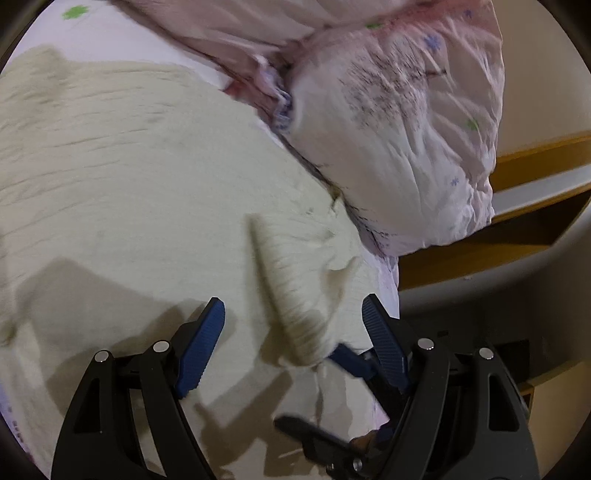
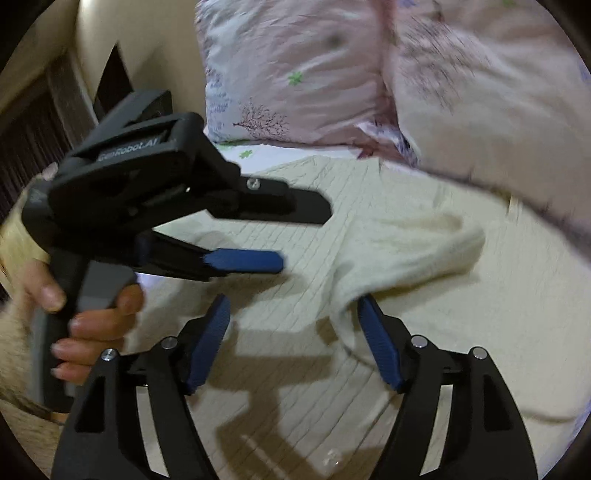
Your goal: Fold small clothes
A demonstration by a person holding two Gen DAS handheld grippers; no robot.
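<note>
**Cream knit spread on a floral bed, both grippers open above it**

Underneath everything, a pale pink bedsheet [image 1: 92,29] printed with small green and purple flowers. At the head of the bed, crumpled pink floral pillows [image 1: 406,140], one of them pressing against the upper edge of the garment. Beyond the bed's edge in the left wrist view, a yellow-brown wooden frame [image 1: 535,155] and a plain cream wall [image 1: 546,74]. In the right wrist view, a dark slatted panel [image 2: 26,133] at the far left beside a cream wall strip. Dim, warm light; hard gripper shadows across the fabric.

Spread over most of the sheet, a cream ribbed knit sweater [image 1: 129,177], lying mostly flat. One sleeve [image 1: 284,280] folded inward across the body, its ribbed cuff nearest the camera and blurred. From the right wrist camera, the same sleeve seen as a soft ridge running toward the right blue pad.

Left gripper [image 1: 293,317]: jaws spread wide, blue ribbed pads [image 1: 201,347] well apart, nothing between them but the sweater below. Sleeve cuff lying between the two fingers; contact cannot be told. In the right wrist view, seen from the side, held by a bare hand [image 2: 92,325] around the black handle, blue finger just above the knit.

Right gripper [image 2: 293,332]: also wide open, empty, pads either side of the sweater's body, right pad just beside the sleeve's fold. Touching or hovering: cannot tell.
</note>
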